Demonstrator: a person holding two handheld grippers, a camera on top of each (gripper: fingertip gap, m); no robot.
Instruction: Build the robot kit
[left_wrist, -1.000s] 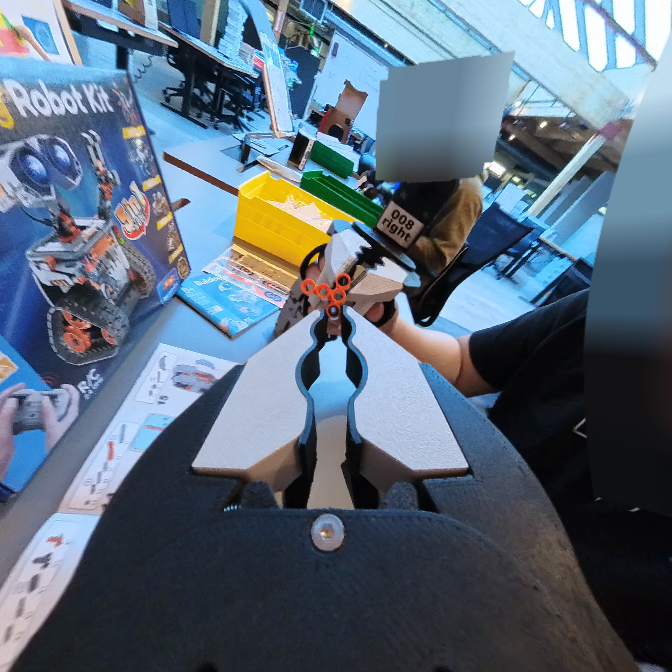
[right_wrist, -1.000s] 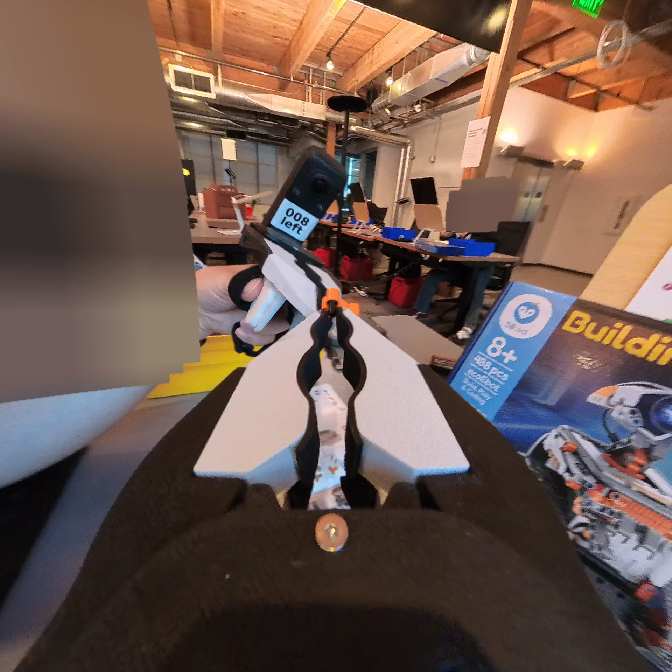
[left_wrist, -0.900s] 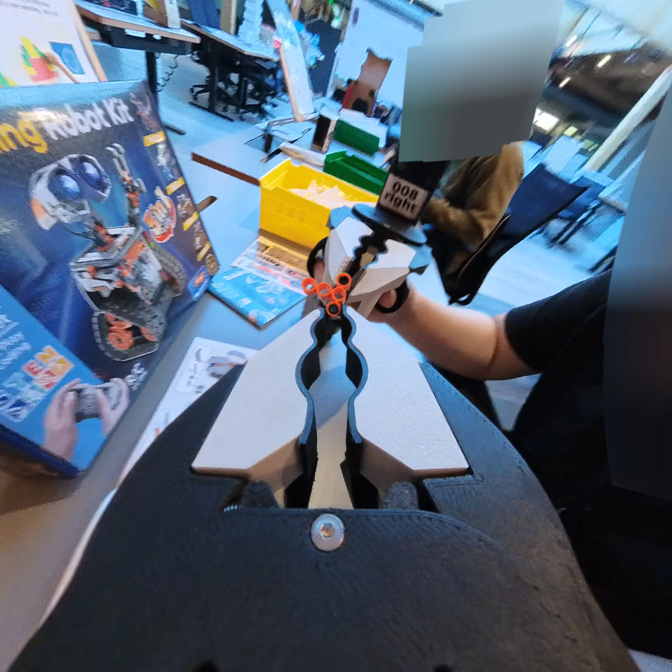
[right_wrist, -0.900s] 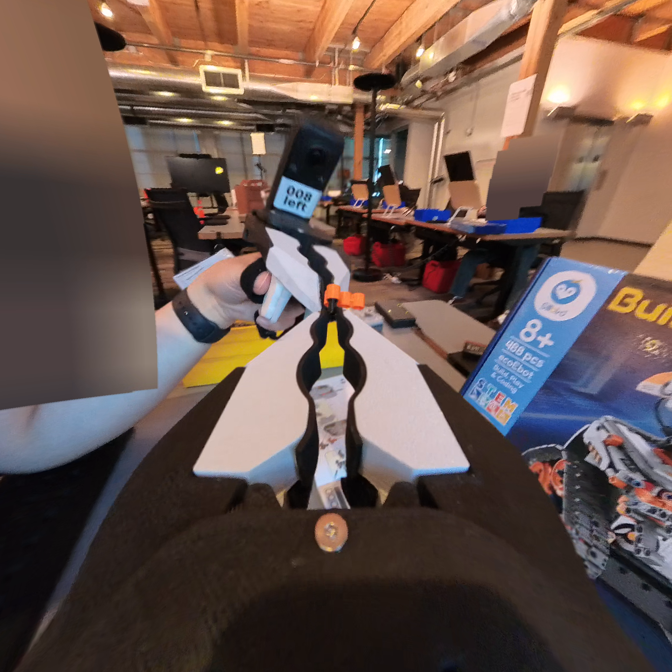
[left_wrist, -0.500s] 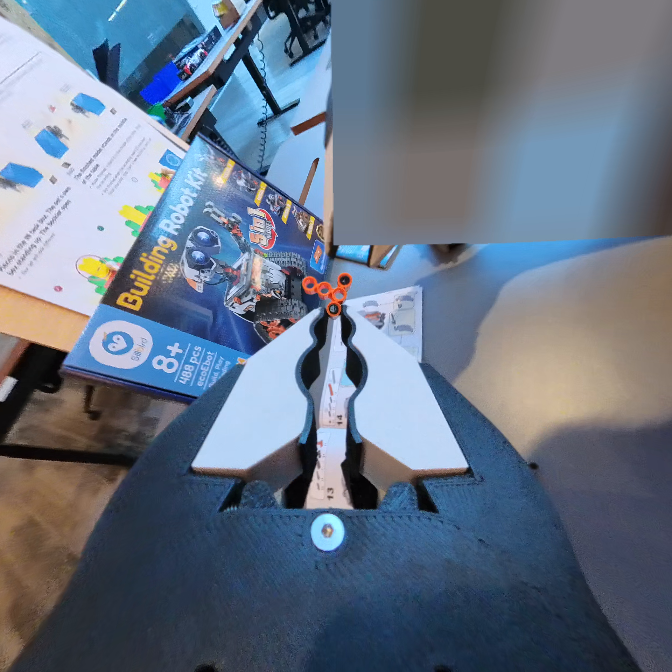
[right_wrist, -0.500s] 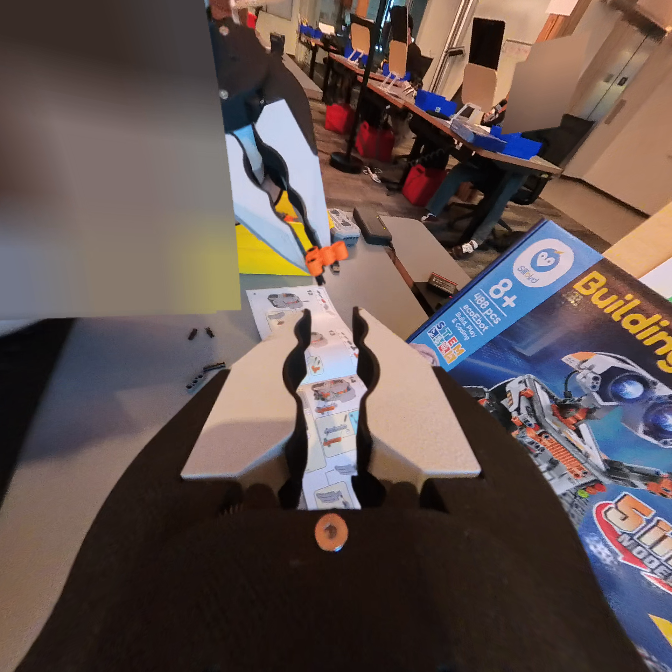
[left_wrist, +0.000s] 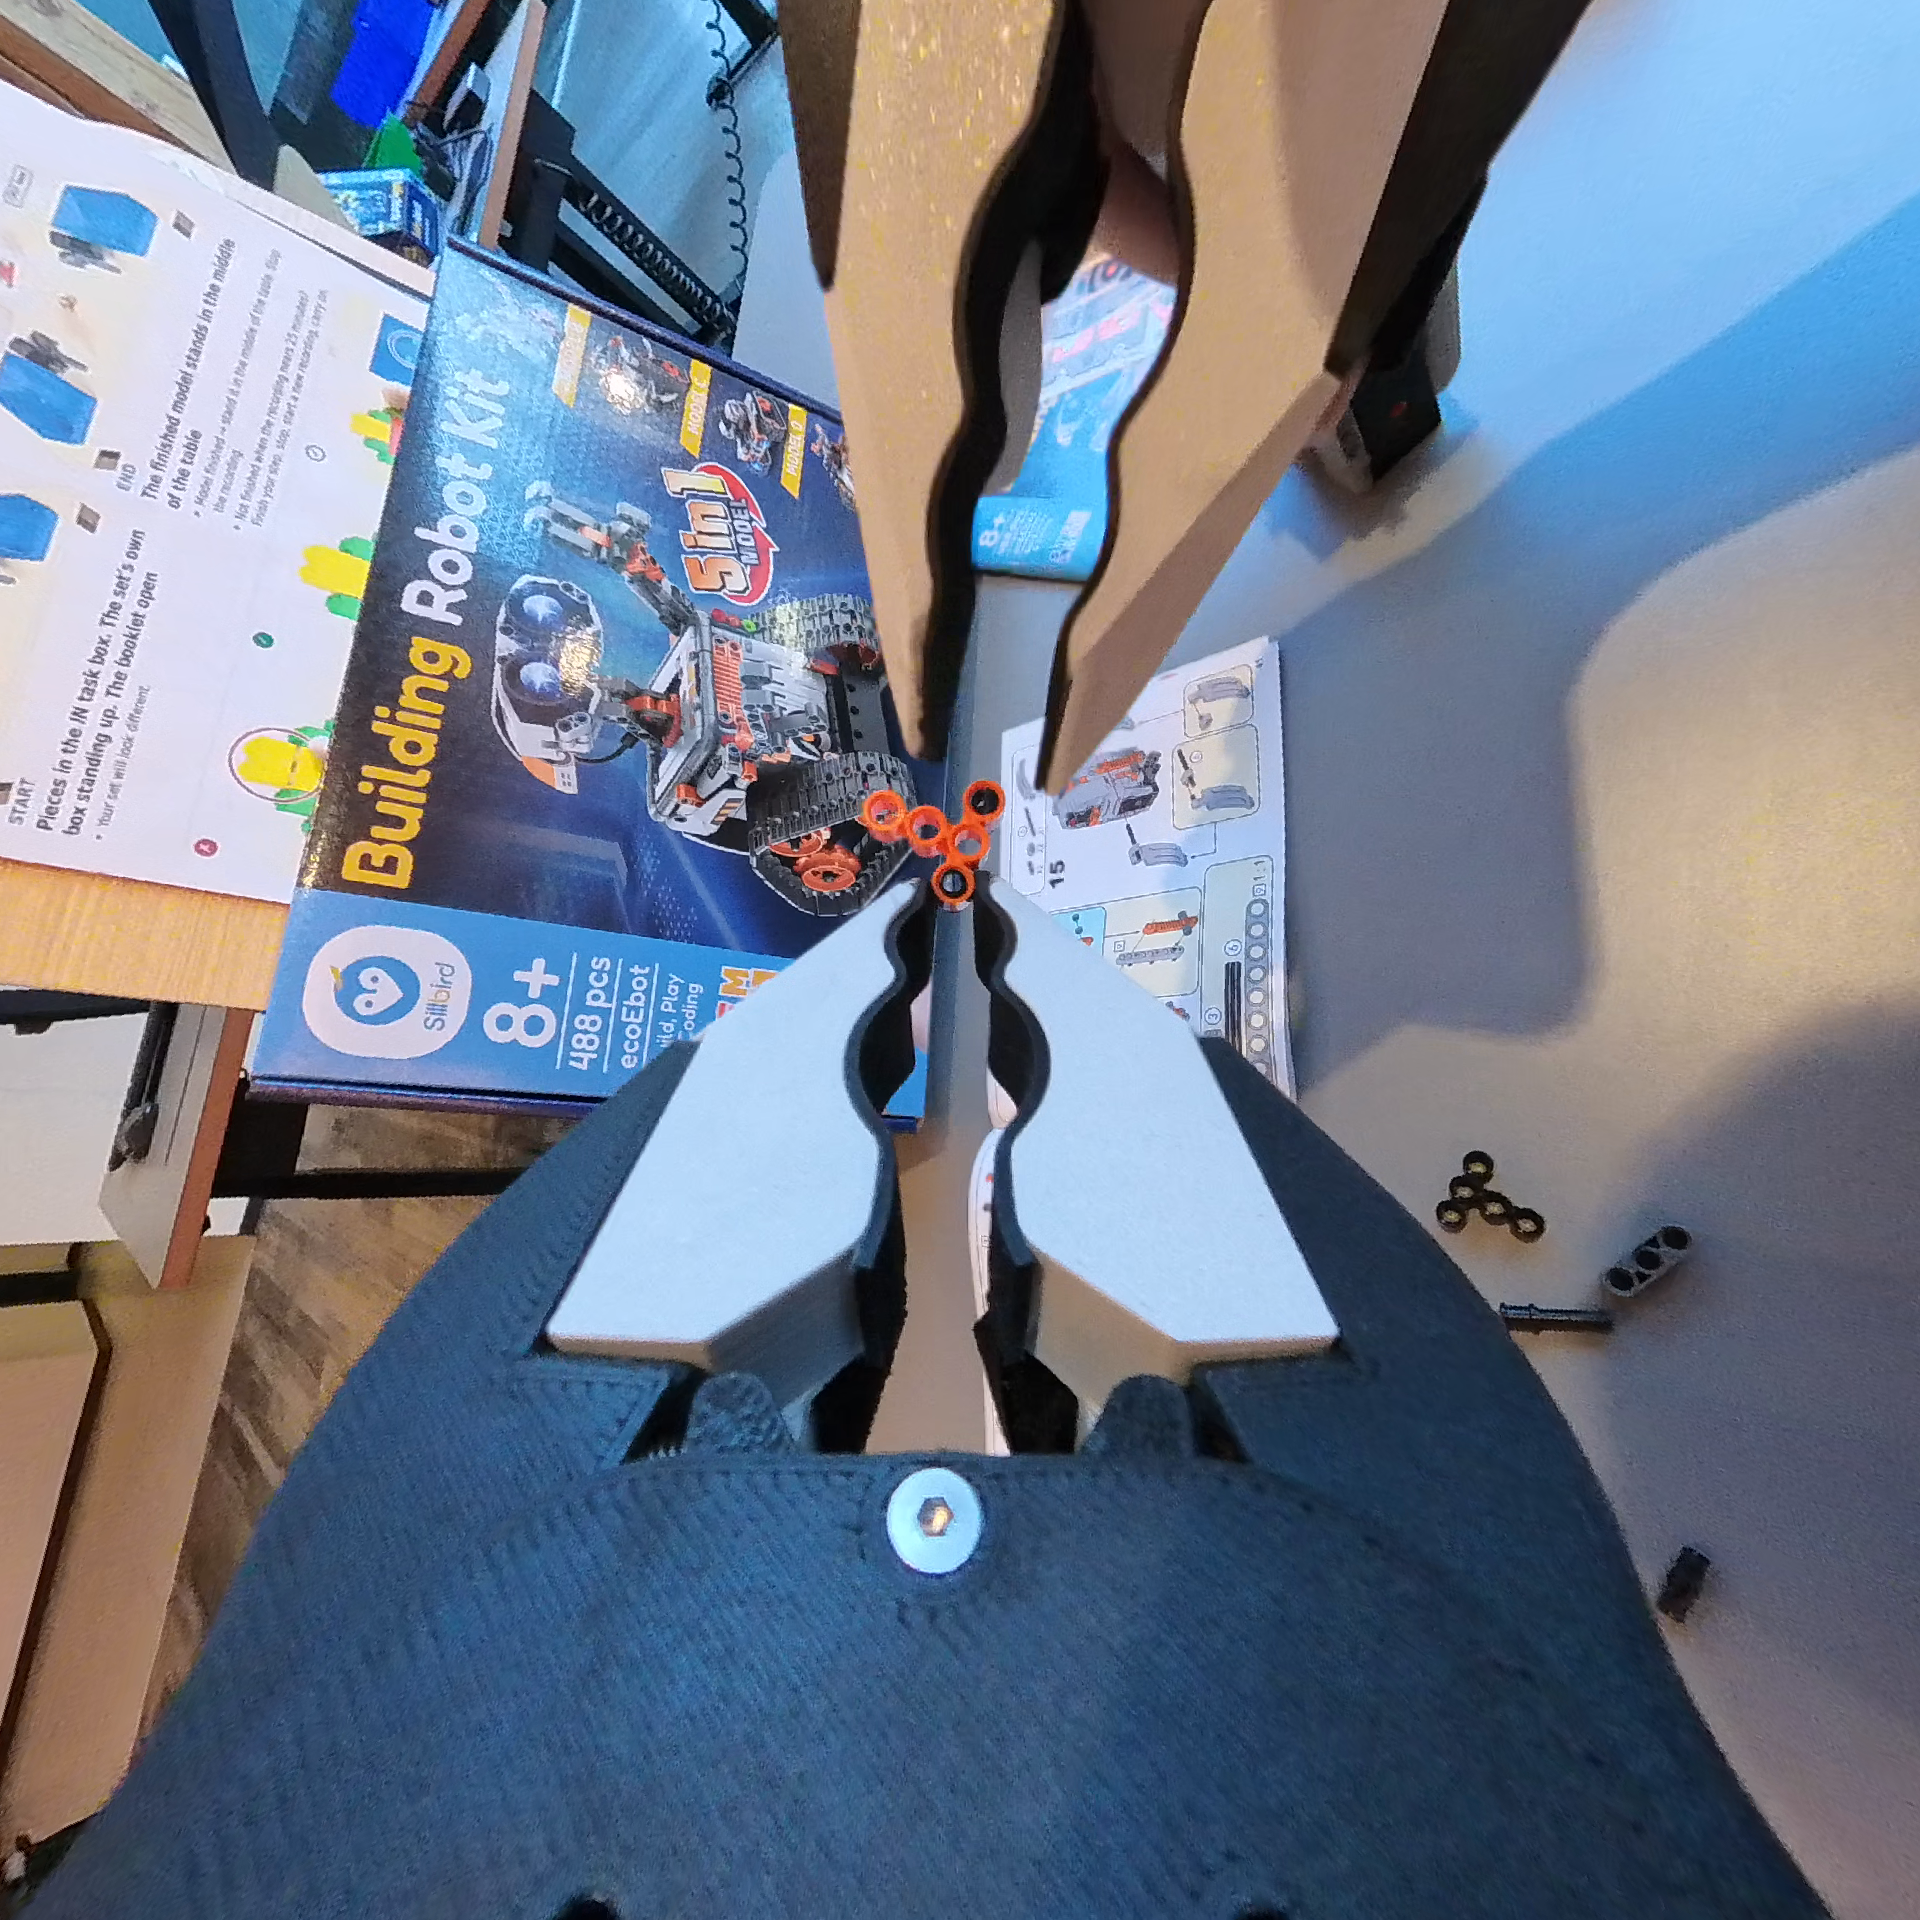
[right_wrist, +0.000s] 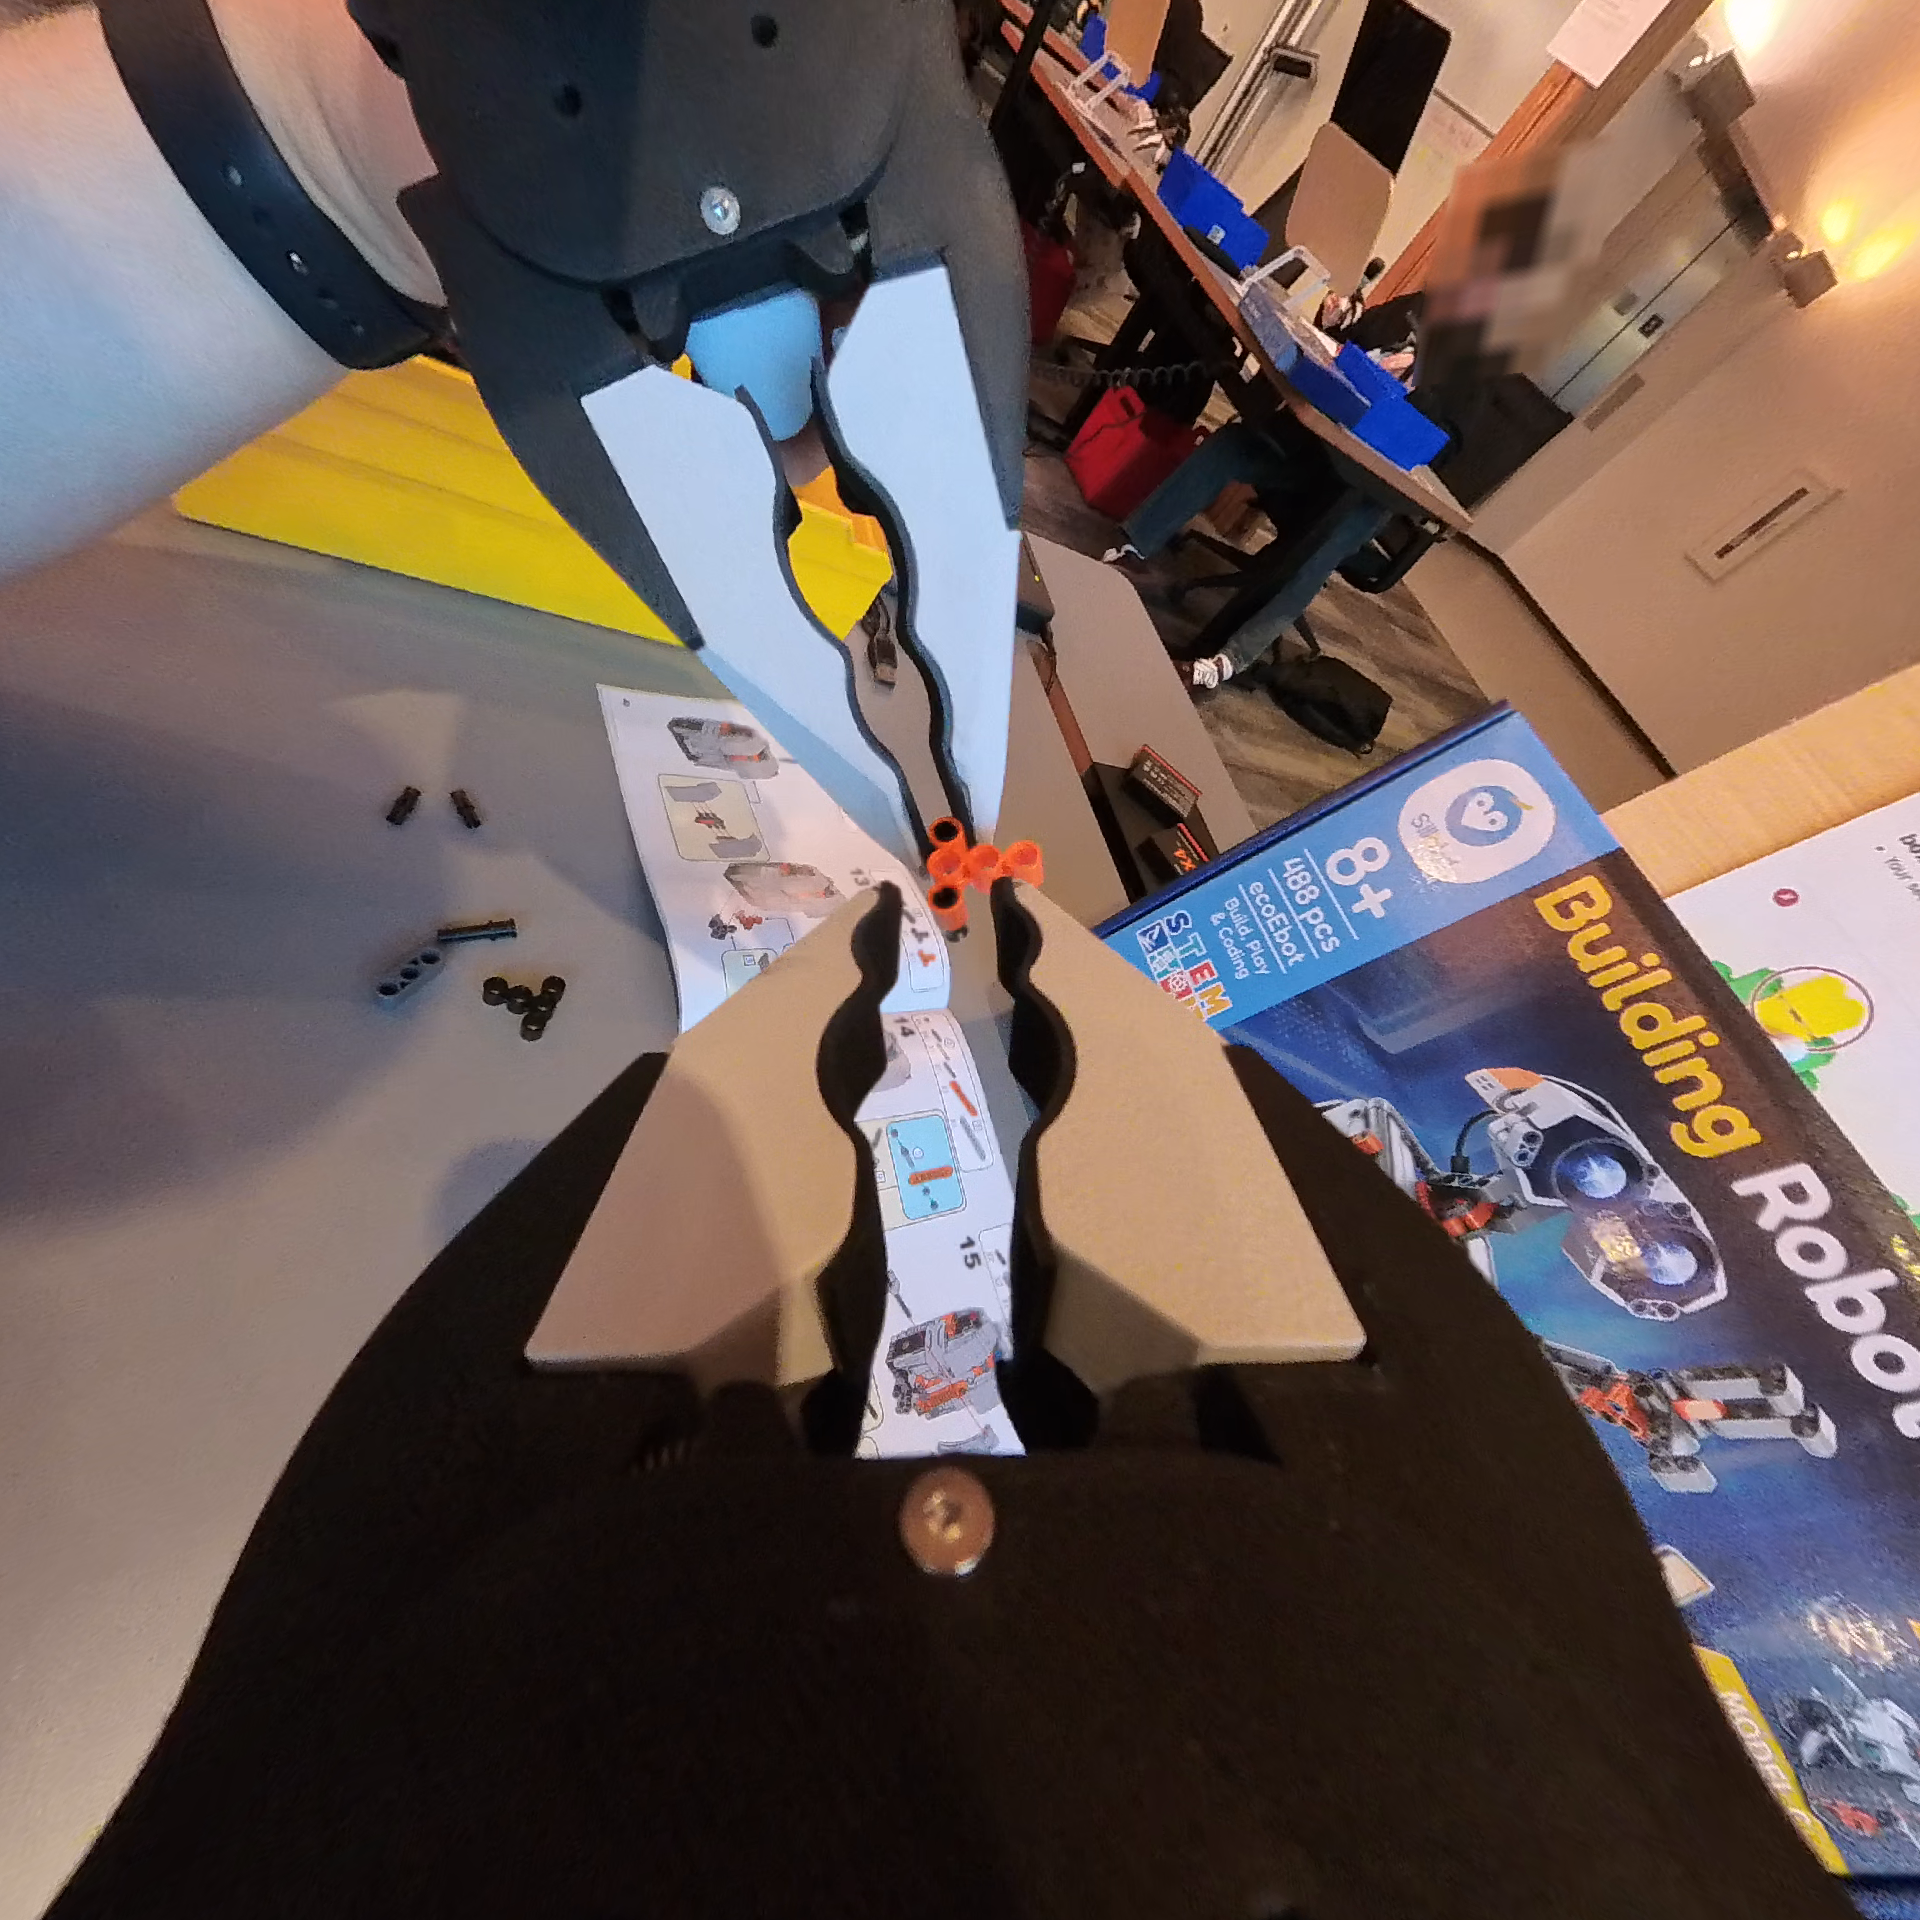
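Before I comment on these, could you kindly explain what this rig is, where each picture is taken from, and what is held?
A person holds two hand-held grippers, each carrying a camera looking along its fingers.

In the left wrist view, the left gripper pinches a small orange holed connector. The right gripper faces it, open, tips close by.

The right wrist view shows the same meeting from the opposite side.

On the grey table lie an instruction booklet, a blue robot kit box, loose black pieces and a yellow tray.
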